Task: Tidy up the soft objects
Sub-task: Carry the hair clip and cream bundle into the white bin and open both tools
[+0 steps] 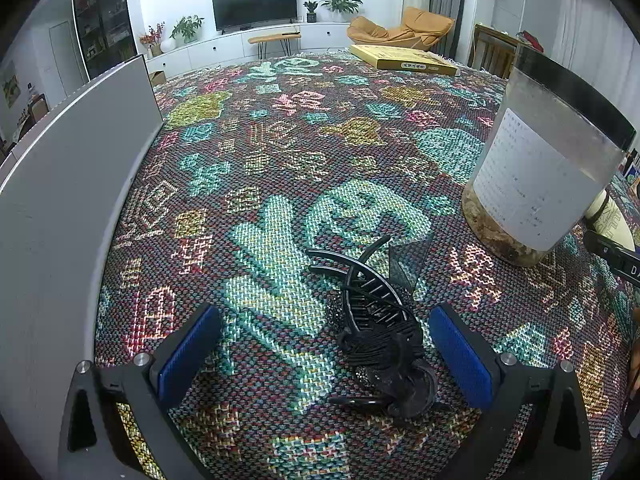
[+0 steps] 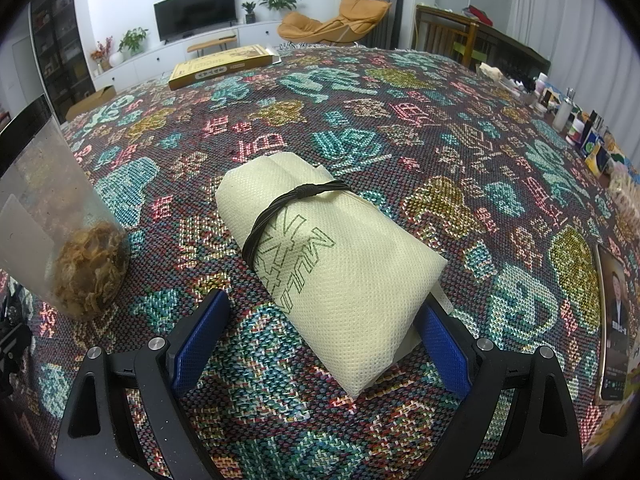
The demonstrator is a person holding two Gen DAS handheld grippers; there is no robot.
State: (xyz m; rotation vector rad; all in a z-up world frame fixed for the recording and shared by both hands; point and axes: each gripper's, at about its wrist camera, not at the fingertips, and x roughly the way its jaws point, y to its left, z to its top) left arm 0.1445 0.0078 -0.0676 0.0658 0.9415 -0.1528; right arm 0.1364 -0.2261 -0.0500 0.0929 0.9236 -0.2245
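A rolled cream non-woven bag [image 2: 332, 264] with green print lies on the patterned tablecloth, bound by a black hair tie [image 2: 280, 216]. My right gripper [image 2: 320, 340] is open, and the roll's near end lies between its blue pads, against the right pad [image 2: 444, 352]. A black hair claw clip with mesh [image 1: 380, 332] lies on the cloth between the blue pads of my open left gripper [image 1: 324, 352], nearer the right pad. An end of the cream roll [image 1: 610, 216] shows at the right edge of the left wrist view.
A clear plastic jar with a black lid and dried contents [image 1: 548, 168] stands between the grippers; it also shows in the right wrist view [image 2: 60, 232]. A white board [image 1: 68, 200] stands at left. A yellow flat box [image 2: 220, 66] lies far back. A phone [image 2: 614, 320] and small bottles [image 2: 568, 112] sit at right.
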